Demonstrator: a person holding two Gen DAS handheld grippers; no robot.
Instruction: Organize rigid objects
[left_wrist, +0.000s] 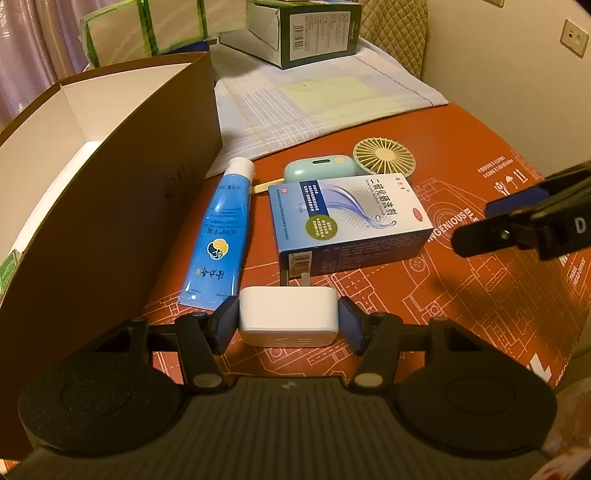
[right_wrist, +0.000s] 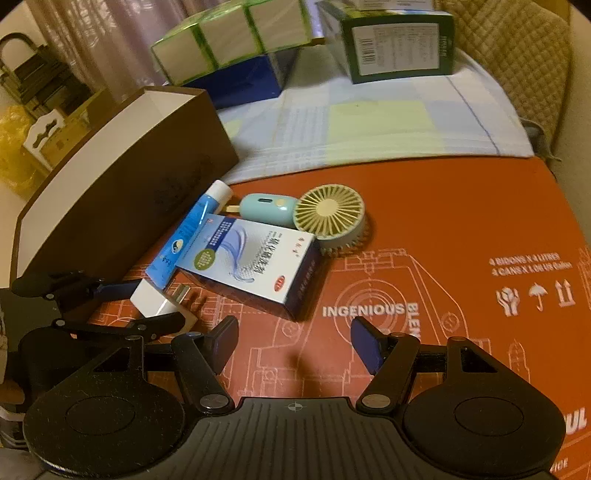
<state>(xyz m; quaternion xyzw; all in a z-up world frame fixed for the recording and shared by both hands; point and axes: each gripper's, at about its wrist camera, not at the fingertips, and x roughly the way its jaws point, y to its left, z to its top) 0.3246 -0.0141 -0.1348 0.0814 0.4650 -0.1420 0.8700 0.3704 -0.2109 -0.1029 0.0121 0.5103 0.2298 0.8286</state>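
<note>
My left gripper (left_wrist: 288, 319) is shut on a white plug charger (left_wrist: 288, 315), its prongs pointing away, low over the orange mat (left_wrist: 406, 314). The charger also shows in the right wrist view (right_wrist: 153, 299) between the left gripper's fingers. Ahead lie a blue tube (left_wrist: 221, 236), a blue-white medicine box (left_wrist: 347, 221) and a mint handheld fan (left_wrist: 369, 160). A brown open box (left_wrist: 110, 192) with a white inside stands at the left. My right gripper (right_wrist: 293, 341) is open and empty, hovering over the mat in front of the medicine box (right_wrist: 251, 262); its finger shows at the right of the left wrist view (left_wrist: 517, 229).
A checked cloth (left_wrist: 314, 99) covers the table's far part. A green carton (left_wrist: 306, 29) and green-edged packs (left_wrist: 147, 33) stand at the back. A quilted chair back (right_wrist: 509, 55) is at the far right. The tube (right_wrist: 184, 240) and the fan (right_wrist: 328, 214) lie near the brown box (right_wrist: 122, 192).
</note>
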